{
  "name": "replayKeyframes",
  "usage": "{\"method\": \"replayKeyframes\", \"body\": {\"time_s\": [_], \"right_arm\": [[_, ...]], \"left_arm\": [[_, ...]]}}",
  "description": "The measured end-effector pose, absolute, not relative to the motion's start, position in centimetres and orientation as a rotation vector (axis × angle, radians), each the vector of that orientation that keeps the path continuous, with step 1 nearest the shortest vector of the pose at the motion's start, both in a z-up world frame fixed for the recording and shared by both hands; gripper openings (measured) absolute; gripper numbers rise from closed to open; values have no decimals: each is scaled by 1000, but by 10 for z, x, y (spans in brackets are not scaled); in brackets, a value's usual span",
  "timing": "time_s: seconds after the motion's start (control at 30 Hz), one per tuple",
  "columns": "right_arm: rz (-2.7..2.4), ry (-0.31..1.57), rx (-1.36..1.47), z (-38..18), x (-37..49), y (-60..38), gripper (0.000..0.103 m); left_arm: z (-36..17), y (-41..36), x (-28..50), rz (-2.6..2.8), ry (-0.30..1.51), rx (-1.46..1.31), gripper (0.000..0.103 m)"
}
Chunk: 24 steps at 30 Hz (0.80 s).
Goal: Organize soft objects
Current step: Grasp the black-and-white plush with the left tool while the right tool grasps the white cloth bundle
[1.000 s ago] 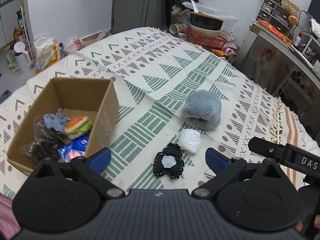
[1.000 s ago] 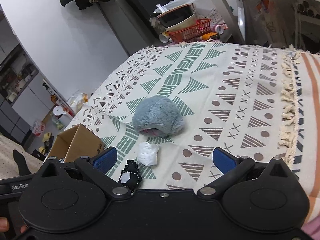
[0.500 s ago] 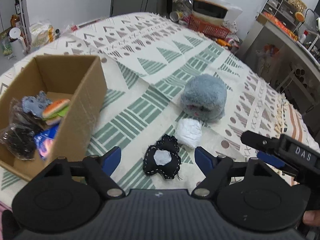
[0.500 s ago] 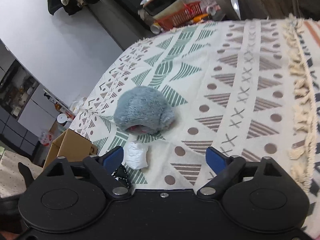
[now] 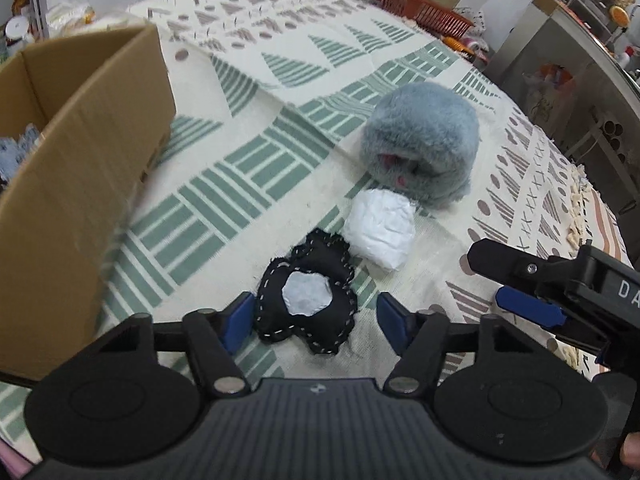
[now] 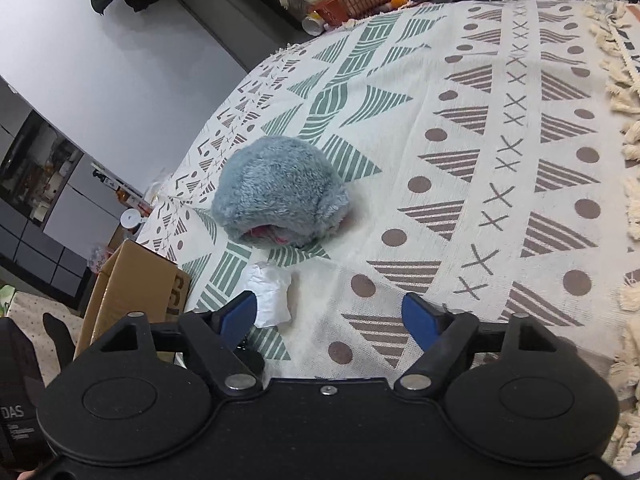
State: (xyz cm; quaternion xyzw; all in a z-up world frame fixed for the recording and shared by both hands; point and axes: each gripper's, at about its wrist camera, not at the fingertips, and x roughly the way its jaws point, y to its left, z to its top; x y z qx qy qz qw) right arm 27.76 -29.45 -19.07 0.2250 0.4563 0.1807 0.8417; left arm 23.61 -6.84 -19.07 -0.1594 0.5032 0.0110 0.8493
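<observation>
Left fingers (image 5: 314, 318): blue pads spread wide, low over the cloth, flanking the black pouch; nothing held.
Right fingers (image 6: 330, 320): also spread wide and holding nothing, aimed at the cloth in front of the plush; seen from the left wrist view (image 5: 524, 308) as a black arm with a blue pad at the right edge.
Box (image 5: 76, 184): brown cardboard, open top, standing at far left on the cloth; a bluish item shows just inside its rim, the rest of its contents out of view.
Cloth (image 5: 248, 152): cream with green striped bands and triangles, brown dots, crosses and triangles, fringed on the right side; it covers the surface carrying everything, what lies under it I cannot tell.
Black pouch (image 5: 308, 296): flat, black, white stitching round its edge, pale patch in the middle; lies between the left pads, right of the box and well apart from it.
White wad (image 5: 380, 230): crumpled white lump just beyond and right of the pouch, touching or almost touching it; in the right wrist view (image 6: 270, 294) it sits just past the left pad.
Plush (image 5: 420, 144): round, grey-blue, furry, pink showing at its underside; just behind the wad, farthest from the box.
Basket (image 5: 424, 10): red, past the far edge of the cloth, among clutter.
</observation>
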Motion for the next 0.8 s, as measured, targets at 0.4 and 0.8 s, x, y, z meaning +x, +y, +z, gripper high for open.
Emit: {"method": "replayKeyframes", "body": {"time_s": [0.4,0.8], "right_arm": [[421,986,432,-200,287,-278,66],[482,942,378,-198,295,-250,59]], "left_arm": [[-184,-54,236,40,1021,-395,34],[-174,-39,234,60,988,-400,34]]}}
